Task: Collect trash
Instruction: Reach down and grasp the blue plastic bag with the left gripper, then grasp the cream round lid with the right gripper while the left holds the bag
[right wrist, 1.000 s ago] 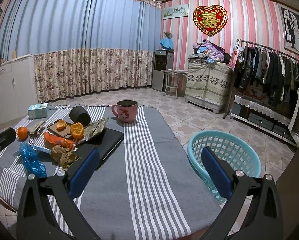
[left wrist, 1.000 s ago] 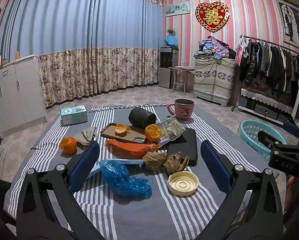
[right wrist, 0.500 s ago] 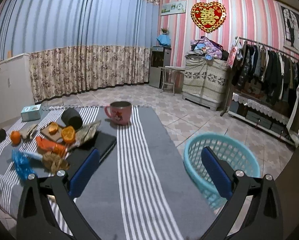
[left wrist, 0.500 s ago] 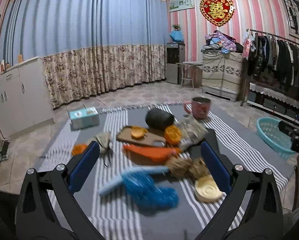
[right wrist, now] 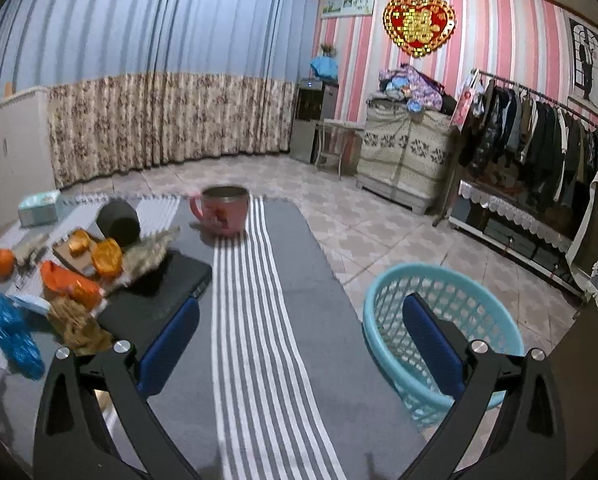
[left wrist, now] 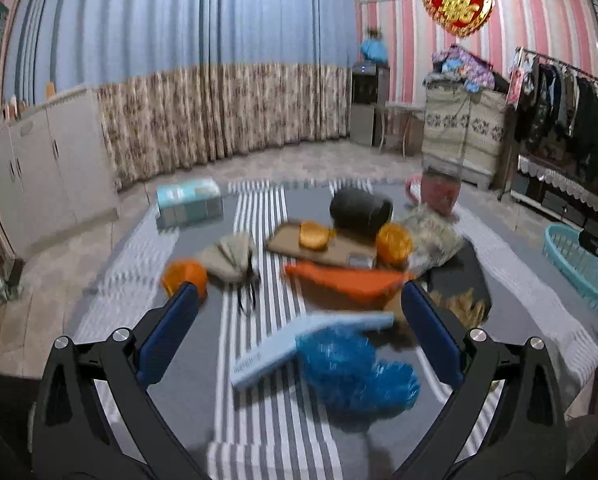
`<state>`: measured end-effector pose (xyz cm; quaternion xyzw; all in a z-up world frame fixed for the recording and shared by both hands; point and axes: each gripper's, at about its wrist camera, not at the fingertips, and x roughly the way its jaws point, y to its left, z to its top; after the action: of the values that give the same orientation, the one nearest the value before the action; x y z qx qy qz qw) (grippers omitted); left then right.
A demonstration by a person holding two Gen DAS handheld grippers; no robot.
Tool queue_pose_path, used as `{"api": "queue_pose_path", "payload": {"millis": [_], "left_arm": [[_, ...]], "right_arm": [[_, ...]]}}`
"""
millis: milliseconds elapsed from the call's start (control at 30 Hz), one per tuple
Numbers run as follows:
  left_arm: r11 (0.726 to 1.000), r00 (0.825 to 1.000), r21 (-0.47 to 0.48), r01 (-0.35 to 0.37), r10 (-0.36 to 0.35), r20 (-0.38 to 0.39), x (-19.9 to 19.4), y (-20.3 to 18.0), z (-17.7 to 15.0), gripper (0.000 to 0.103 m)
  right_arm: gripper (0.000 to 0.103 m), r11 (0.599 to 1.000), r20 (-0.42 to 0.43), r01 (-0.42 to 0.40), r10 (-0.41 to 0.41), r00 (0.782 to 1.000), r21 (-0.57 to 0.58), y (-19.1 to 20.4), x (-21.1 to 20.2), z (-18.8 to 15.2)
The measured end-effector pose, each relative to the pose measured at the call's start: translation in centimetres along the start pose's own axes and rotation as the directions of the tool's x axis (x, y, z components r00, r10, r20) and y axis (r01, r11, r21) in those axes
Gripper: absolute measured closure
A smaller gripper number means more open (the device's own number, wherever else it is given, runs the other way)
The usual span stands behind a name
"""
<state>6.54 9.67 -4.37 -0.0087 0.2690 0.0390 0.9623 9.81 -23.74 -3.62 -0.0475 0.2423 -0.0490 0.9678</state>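
Note:
A crumpled blue plastic bag (left wrist: 355, 372) lies on the striped table, just ahead of my open left gripper (left wrist: 299, 320) and between its fingers. Behind the bag are an orange wrapper (left wrist: 343, 280), brown crumpled paper (left wrist: 465, 308), orange halves (left wrist: 393, 242) on a wooden board (left wrist: 319, 246) and a whole orange (left wrist: 183, 276). My right gripper (right wrist: 299, 320) hangs open over the bare grey cloth, empty. The same blue bag (right wrist: 13, 336) and brown paper (right wrist: 77, 320) lie at the far left of the right wrist view. A teal basket (right wrist: 439, 320) stands on the floor to the right.
A pink mug (right wrist: 223, 214), a black cylinder (left wrist: 359, 210), a black flat case (right wrist: 159, 292), a light-blue flat strip (left wrist: 275, 350), a beige cloth (left wrist: 231, 256) and a teal box (left wrist: 189, 202) share the table. A clothes rack (right wrist: 539, 140) and a cabinet (right wrist: 403, 160) stand beyond.
The left gripper has swung left and closer over the trash, so the blue bag now sits between its fingers. The right view shifted slightly; the basket looks nearer. Both stay open.

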Motion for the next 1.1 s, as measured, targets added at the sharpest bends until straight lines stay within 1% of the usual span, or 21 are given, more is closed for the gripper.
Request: {"api": "queue_pose_path", "payload": {"millis": [67,133,300,333,400,500,567,667,700,733,800,867,933,1033,1100], "left_arm": [[1.000,0.999,0.005,0.010,-0.010,-0.032,1.1,-0.2,-0.8,0.005],[1.000,0.999,0.022,0.017,-0.016,-0.040,1.6,-0.4,-1.2,0.005],[0.999,0.996,0.025,0.042,-0.040,-0.077,2.4,0.2,-1.9,0.005],[0.999,0.996,0.026,0.037,-0.035,-0.081,2.5,0.5,-2.1,0.006],[0.999,0.996,0.012,0.034,-0.033,-0.084,2.3,1.1,-2.4,0.011],[0.997,0.993,-0.019,0.075,-0.076,-0.092,1.9,1.0,-2.4,0.012],[0.995,0.990,0.003,0.103,-0.103,-0.097,1.8,0.0,-2.4,0.022],[0.989,0.987,0.076,0.123,-0.114,-0.114,2.0,-2.3,-2.8,0.024],[0.988,0.986,0.092,0.125,-0.113,-0.126,2.3,-2.8,-3.1,0.026],[0.987,0.984,0.099,0.129,-0.115,-0.137,2.7,-3.0,-3.3,0.031],[0.985,0.978,0.103,0.138,-0.120,-0.170,3.9,-3.3,-3.7,0.042],[0.985,0.974,0.091,0.147,-0.128,-0.185,4.3,-3.1,-3.6,0.070],[0.983,0.973,0.071,0.168,-0.154,-0.174,3.8,-2.6,-3.3,0.074],[0.982,0.979,0.095,0.162,-0.148,-0.140,2.1,-2.4,-2.1,0.076],[0.980,0.981,0.102,0.171,-0.159,-0.114,0.9,-1.9,-1.0,0.076]], "right_arm": [[0.004,1.000,-0.009,0.001,-0.001,1.000,0.007,0.0,0.5,-0.4],[0.004,1.000,-0.016,0.003,-0.003,1.000,0.008,0.0,0.8,-0.7],[0.004,0.998,-0.049,-0.041,0.043,0.998,0.039,0.0,1.9,-1.2],[0.004,0.999,-0.062,-0.035,0.037,0.997,0.032,0.2,2.1,-1.3],[0.004,1.000,-0.081,-0.021,0.022,0.996,0.016,0.5,2.4,-1.5],[0.004,1.000,-0.108,0.002,-0.001,0.994,0.010,0.9,2.8,-1.7],[0.004,1.000,-0.135,0.005,-0.004,0.991,0.008,1.1,3.0,-1.9],[0.004,1.000,-0.139,0.008,-0.008,0.990,0.003,1.4,2.7,-2.0],[0.004,1.000,-0.140,0.006,-0.006,0.990,0.002,1.5,2.6,-2.1],[0.004,1.000,-0.141,0.003,-0.003,0.990,0.002,1.6,2.4,-2.1],[0.004,1.000,-0.146,-0.001,0.000,0.989,-0.005,2.1,2.1,-2.2],[0.004,1.000,-0.147,-0.016,0.013,0.989,-0.019,2.8,1.6,-2.3],[0.004,0.999,-0.141,-0.026,0.021,0.990,-0.031,3.7,1.0,-2.3],[0.004,0.998,-0.119,-0.060,0.056,0.991,-0.027,5.0,-0.3,-2.2],[0.004,0.996,-0.114,-0.082,0.077,0.990,-0.040,6.4,-1.1,-2.2]]}}
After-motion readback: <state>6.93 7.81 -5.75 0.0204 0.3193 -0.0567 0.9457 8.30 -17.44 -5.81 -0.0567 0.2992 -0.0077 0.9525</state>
